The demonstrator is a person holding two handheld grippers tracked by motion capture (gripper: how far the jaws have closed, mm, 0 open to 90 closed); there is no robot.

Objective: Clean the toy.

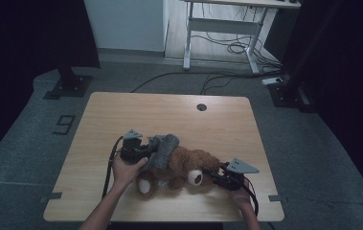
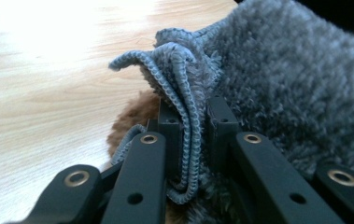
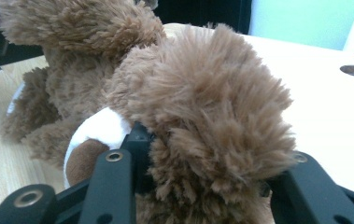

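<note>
Right, the brown teddy bear (image 1: 181, 168) lies on its side near the front of the counter (image 1: 121, 110), with a grey knitted garment (image 1: 164, 149) bunched over its body end. The left gripper (image 1: 146, 151) has its fingers (image 2: 171, 135) clamped hard on a folded edge of that grey fabric, ribbed hem pinched between them. The right gripper (image 1: 213, 173) grips the bear's head, fur bulging out between the fingers (image 3: 137, 154), steadying the toy. By my reading, the dressing is only begun: the garment covers part of the body, legs bare, and it remains to be drawn along and settled.
</note>
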